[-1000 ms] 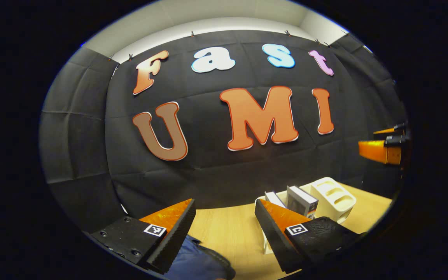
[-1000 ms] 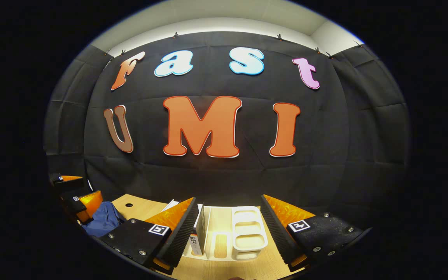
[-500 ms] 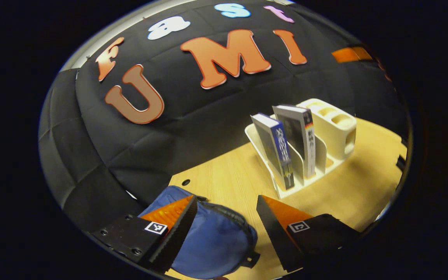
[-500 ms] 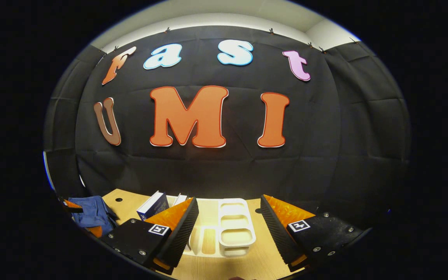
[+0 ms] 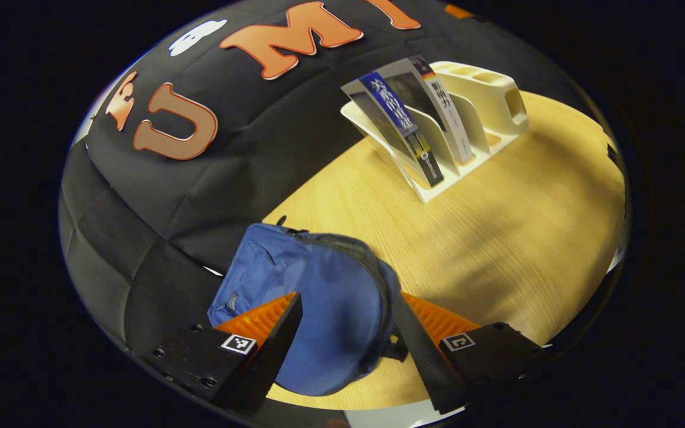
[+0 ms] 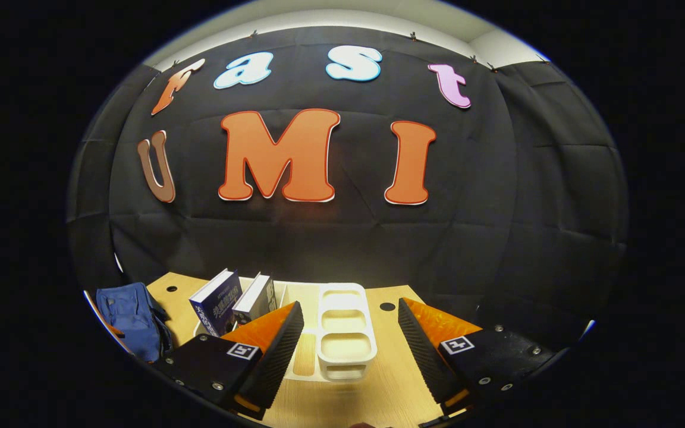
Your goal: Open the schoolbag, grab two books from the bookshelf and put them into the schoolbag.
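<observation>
While the left gripper point(image 5: 345, 333) hung over the blue schoolbag point(image 5: 307, 309) with its fingers spread apart and nothing between them touching either pad, the bag lay flat on the wooden table point(image 5: 497, 238), near the black cloth wall, and its zip could not be made out as open or closed. Well apart from the bag stood the white bookshelf point(image 5: 437, 178), a slotted rack with a row of cups along one side. Two books leaned in its slots side by side: a book with a blue spine point(image 5: 393, 119) nearer the bag and a book with a white spine point(image 5: 443, 116) just beside it. In the right gripper view, the right gripper point(image 6: 351, 351) was also spread wide and held nothing, raised above the table with the cups of the bookshelf point(image 6: 342, 333) seen between its fingers. The two books point(image 6: 232, 300) showed to the left of those cups, tilted, and the schoolbag point(image 6: 131, 318) lay farther left at the table's edge.
</observation>
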Motion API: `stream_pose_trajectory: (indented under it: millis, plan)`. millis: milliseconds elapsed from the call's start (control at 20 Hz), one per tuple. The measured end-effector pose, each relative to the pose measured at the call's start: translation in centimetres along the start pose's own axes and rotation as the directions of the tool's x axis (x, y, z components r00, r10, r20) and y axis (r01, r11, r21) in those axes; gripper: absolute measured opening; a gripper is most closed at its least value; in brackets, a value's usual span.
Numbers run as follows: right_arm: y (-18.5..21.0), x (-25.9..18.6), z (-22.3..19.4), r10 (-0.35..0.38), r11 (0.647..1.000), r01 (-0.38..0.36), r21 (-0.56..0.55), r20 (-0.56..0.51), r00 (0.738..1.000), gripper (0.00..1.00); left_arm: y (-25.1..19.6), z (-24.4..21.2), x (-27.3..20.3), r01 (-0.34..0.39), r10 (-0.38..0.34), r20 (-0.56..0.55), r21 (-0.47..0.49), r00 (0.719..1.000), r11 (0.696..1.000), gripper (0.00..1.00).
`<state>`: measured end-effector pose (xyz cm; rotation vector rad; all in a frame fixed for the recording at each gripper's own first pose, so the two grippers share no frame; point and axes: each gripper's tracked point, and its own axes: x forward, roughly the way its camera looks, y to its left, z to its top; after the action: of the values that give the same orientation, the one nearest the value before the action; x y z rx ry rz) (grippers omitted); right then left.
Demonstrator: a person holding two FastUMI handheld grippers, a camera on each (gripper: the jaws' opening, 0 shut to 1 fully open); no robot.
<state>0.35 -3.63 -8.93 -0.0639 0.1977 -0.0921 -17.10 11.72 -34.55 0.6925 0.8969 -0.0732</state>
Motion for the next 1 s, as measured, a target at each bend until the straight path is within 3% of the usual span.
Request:
stream_pose_trajectory:
  millis: [250,450,550,650,700,750,800,1000]
  plan:
    - [0.3,0.0,-0.2,0.005,1.0,-0.005,-0.008,-0.016,1.0,0.95,-0.8,-3.8,1.3,-0.016,0.023,-0.09,0.07,0.996,0.997,0.97]
    - [0.6,0.0,0.5,0.007,1.0,-0.007,-0.023,0.0,1.0,0.95,-0.3,-5.9,2.5,-0.023,0.034,-0.172,0.065,0.985,0.998,0.95]
    - [0.7,-0.1,0.6,0.006,1.0,-0.006,-0.029,0.004,1.0,0.95,-0.1,-6.2,3.0,-0.021,0.032,-0.183,0.062,0.983,0.998,0.89]
    - [0.6,-0.1,0.4,0.002,0.999,-0.002,-0.037,0.002,1.0,0.95,-0.4,-6.6,3.0,-0.008,0.02,-0.206,0.058,0.978,0.998,0.61]
    - [0.6,-0.1,0.3,0.001,0.999,-0.002,-0.04,0.0,1.0,0.95,-0.2,-6.3,3.1,-0.012,0.025,-0.21,0.061,0.977,0.998,0.64]
    - [0.6,-0.1,0.3,0.002,0.999,-0.003,-0.042,-0.003,1.0,0.95,0.0,-6.2,2.8,-0.011,0.024,-0.213,0.061,0.977,0.998,0.36]
    - [0.6,-0.1,0.2,0.002,0.999,-0.002,-0.044,-0.004,1.0,0.95,0.1,-5.8,2.8,-0.012,0.024,-0.208,0.058,0.978,0.998,0.19]
    - [1.3,-0.1,0.2,0.02,0.999,-0.02,-0.044,-0.015,1.0,0.95,2.0,-4.1,1.7,-0.009,0.01,-0.198,0.007,0.98,1.0,0.06]
